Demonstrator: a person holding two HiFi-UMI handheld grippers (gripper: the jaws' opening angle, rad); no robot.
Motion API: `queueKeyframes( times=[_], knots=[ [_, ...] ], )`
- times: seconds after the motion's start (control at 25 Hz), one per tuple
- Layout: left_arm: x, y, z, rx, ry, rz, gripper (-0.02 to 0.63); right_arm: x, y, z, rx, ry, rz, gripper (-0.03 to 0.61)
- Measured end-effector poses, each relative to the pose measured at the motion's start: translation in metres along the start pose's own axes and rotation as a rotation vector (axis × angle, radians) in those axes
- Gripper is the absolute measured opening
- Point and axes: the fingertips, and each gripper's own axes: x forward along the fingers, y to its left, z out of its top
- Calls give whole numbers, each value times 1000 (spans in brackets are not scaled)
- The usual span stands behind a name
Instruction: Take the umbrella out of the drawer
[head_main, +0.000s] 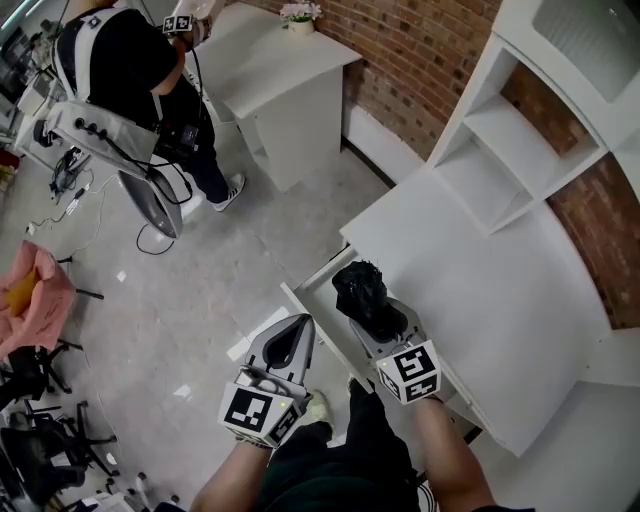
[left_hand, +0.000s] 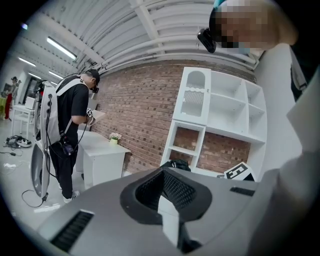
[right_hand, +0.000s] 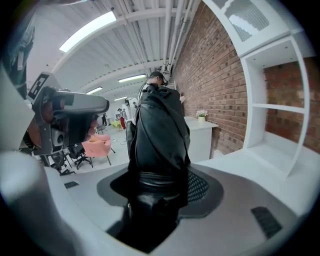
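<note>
While my right gripper (head_main: 375, 320) clamps the black umbrella (head_main: 360, 290) above the open drawer (head_main: 303, 296), left of the desk (head_main: 480, 270), my left gripper (head_main: 285, 345) hangs closed, empty. Seemingly light, slippery fabric; grip its stiff core.

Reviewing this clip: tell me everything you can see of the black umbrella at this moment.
The umbrella is a compact black one, folded, its glossy fabric gathered in loose pleats and cinched by a band near one end. It points out along the right gripper, whose jaws are closed on that banded end. In the head view it hangs over the open white drawer at the front edge of the desk. Nothing but the jaws appears to touch it.
</note>
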Motion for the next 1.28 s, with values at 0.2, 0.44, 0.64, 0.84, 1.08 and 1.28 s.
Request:
queueKeyframes(
  times=[0.2,0.44,0.64,0.84,1.08,1.28],
  knots=[
    [-17,-11,15,5,-4,-34,6,-30,14,30,2,-70,-27,235],
    [-41,-28,39,12,-29,-77,6,-68,32,71,3,-154,-60,235],
    [-48,-35,58,-11,-43,-89,6,-89,34,102,-9,-211,-82,235],
    [-53,-39,79,-15,-65,-93,6,-111,31,133,-23,-268,-101,235],
    [-62,-45,105,-1,-103,-92,6,-138,35,163,-43,-325,-117,235],
    [-72,-50,123,18,-119,-95,6,-158,43,183,-60,-364,-129,235]
  ],
)
